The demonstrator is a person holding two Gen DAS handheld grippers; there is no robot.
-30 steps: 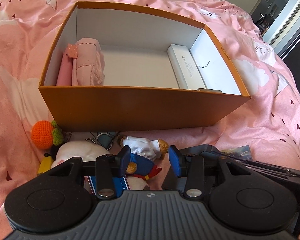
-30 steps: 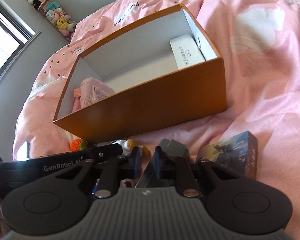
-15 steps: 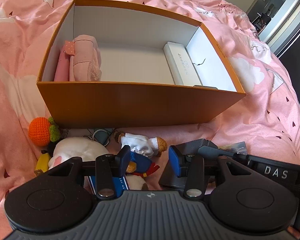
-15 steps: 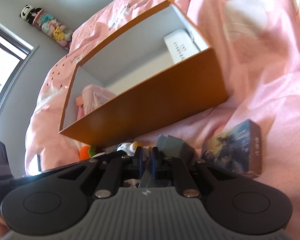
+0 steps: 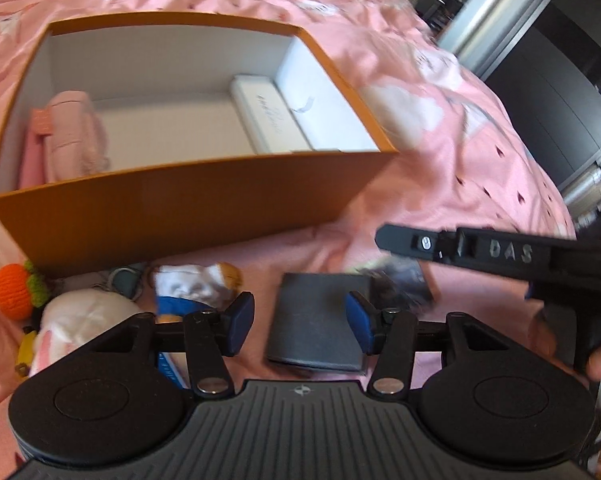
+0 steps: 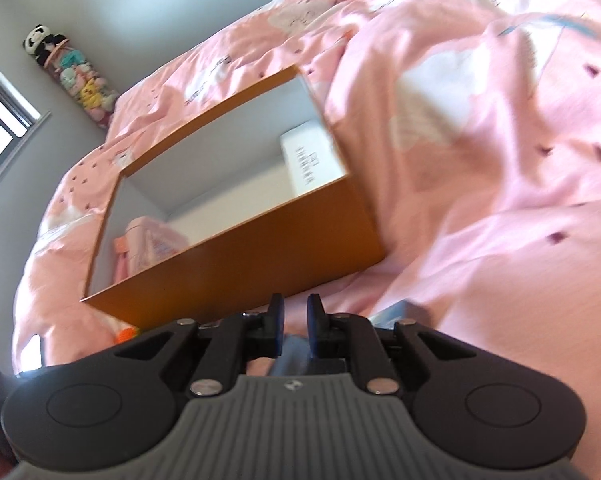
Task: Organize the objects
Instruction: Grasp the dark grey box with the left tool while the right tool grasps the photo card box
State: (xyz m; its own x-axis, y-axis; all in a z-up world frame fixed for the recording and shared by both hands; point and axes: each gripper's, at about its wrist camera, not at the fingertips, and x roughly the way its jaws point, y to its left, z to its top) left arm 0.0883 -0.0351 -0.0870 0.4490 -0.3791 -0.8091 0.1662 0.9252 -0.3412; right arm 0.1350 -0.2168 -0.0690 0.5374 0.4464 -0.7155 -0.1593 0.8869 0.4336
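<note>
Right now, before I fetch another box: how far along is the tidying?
Done: pink pouch and white case sit in the orange box. In hand: nothing; the open left gripper straddles the grey case, the right gripper looks empty. Left: grey case, doll, white plush, crochet orange, on the bed.

Open left claw [image 5: 299, 326] over a blurred, seemingly dark wallet [image 5: 316, 322].

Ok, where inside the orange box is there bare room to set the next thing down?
The middle of the orange box floor is bare, between the pink pouch on the left and the white case along the right wall. Outside, the bed by the front wall is crowded with plush toys and a dark wallet.
</note>
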